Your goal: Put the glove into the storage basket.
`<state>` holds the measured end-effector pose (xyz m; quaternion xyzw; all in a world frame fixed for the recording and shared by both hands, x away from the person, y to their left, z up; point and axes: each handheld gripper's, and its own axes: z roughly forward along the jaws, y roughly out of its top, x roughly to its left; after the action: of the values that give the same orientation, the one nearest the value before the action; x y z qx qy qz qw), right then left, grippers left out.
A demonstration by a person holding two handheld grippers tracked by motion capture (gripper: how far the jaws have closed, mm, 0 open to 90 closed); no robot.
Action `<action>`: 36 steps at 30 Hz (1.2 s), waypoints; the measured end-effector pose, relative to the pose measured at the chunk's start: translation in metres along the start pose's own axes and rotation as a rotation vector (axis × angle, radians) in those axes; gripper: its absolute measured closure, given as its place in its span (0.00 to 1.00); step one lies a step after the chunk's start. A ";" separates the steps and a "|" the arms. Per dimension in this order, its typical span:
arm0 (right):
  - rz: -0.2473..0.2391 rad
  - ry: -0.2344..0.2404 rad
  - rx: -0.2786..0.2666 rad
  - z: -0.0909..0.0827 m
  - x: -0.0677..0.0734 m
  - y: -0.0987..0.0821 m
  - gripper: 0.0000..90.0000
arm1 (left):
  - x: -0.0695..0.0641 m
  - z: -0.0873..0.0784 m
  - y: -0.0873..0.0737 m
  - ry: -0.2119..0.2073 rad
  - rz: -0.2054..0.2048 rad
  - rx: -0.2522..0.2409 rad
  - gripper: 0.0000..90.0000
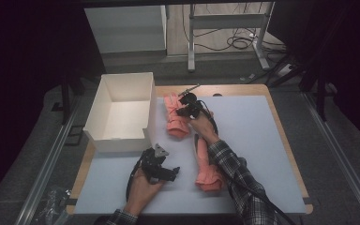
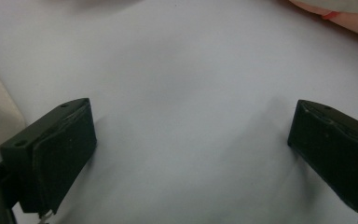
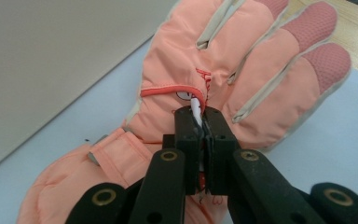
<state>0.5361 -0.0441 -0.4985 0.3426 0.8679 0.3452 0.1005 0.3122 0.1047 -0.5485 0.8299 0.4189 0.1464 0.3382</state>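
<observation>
Left gripper (image 1: 161,171) rests idle on the mat (image 1: 262,140), jaws wide apart. Near glove (image 1: 206,168) lies untouched. Beyond, right gripper (image 3: 204,122) is clamped on the far glove (image 3: 242,65) — likely for lifting into the adjacent white box (image 1: 122,112).

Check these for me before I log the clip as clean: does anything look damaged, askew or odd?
Nothing looks damaged or spilled. The right hand-held gripper is shut on a small white tag on the far pink glove. The near glove lies flat, the white box sits upright, and the left hand-held gripper is open above the white mat.
</observation>
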 end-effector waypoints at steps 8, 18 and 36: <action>0.004 0.034 -0.021 -0.019 0.004 0.002 0.95 | 0.000 0.000 0.000 0.001 0.005 0.000 0.01; 0.027 0.087 -0.064 -0.050 0.007 0.004 0.95 | 0.000 0.000 0.000 0.002 0.006 0.000 0.01; 0.016 0.125 -0.117 -0.100 0.019 -0.003 0.95 | 0.000 0.000 0.000 0.001 0.006 -0.001 0.01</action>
<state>0.4792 -0.0864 -0.4254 0.3209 0.8482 0.4167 0.0633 0.3125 0.1050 -0.5487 0.8310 0.4165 0.1481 0.3377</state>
